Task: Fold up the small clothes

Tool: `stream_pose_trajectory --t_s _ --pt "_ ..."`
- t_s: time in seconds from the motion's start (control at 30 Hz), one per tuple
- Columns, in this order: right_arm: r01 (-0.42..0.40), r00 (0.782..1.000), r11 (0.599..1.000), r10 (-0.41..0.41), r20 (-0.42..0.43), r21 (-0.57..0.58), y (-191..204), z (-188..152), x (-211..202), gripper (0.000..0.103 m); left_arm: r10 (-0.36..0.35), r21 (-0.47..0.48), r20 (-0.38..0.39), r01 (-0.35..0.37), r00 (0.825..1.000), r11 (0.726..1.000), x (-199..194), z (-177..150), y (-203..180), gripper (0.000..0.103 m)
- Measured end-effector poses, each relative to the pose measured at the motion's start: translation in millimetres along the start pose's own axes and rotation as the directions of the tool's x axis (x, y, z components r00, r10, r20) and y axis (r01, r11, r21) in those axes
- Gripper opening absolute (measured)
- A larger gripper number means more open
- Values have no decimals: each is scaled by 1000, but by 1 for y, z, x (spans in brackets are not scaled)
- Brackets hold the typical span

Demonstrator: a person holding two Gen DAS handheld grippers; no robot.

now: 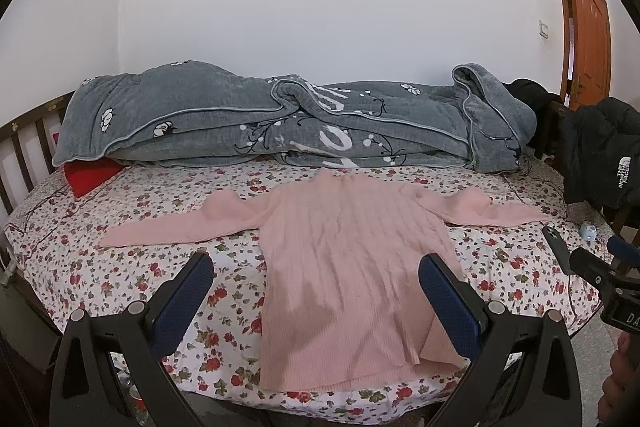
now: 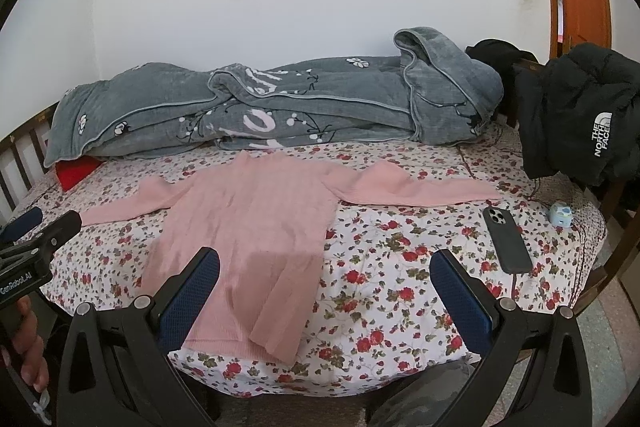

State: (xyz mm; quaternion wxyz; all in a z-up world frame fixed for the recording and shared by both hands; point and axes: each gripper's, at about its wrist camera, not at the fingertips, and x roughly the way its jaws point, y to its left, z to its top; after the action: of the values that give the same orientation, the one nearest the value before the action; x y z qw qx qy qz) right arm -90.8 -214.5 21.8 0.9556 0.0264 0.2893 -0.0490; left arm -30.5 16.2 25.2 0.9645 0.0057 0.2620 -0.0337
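The pink sweater (image 1: 344,259) lies flat and unfolded on the bed (image 1: 132,267), which carries a floral sheet; both sleeves are spread outward, the collar toward the wall, the hem at the near edge. In the right wrist view one hem corner is turned over on itself.

Left tongs (image 1: 316,303): wide apart, holding nothing, raised over the lower body of the sweater. Right tongs (image 2: 326,301): wide apart, holding nothing, one finger over the sweater's hem side, the other over bare sheet.

Hidden or unclear:
- A red item (image 1: 90,175) is mostly covered by the grey quilt (image 1: 256,119) bundled along the wall; its nature cannot be told
- White lettering on the quilt is broken by folds and unreadable
- The headboard rails on the left are cut off by the lens edge
- A dark garment behind the quilt's right end is too dim to identify

Differences between views:
- The phone (image 2: 506,241), dark and lying camera side up near the right sleeve, shows whole in the right wrist view; the left wrist view gives only a foreshortened sliver, partly behind the right tongs
- The small pale blue object (image 2: 561,215) beyond the phone is clearer in the right wrist view
- The black jacket (image 2: 576,115) on the footboard shows larger there
- A hand (image 2: 30,355) gripping the left handle appears only at that view's left edge
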Motion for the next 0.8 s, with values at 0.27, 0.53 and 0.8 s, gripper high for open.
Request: stream_pose_trajectory --t_s 0.27,0.53,0.8 --pt "-9 1000 1000 9 1 -7 8 5 21 103 -11 -12 -29 11 1000 1000 31 -5 16 103" --pt "13 1000 1000 -14 -17 -21 17 1 67 103 33 -16 -77 -34 996 999 76 -14 49 103" --pt "-17 992 1000 18 -124 2 30 -11 130 97 92 -20 -165 -96 982 995 133 -30 98 103"
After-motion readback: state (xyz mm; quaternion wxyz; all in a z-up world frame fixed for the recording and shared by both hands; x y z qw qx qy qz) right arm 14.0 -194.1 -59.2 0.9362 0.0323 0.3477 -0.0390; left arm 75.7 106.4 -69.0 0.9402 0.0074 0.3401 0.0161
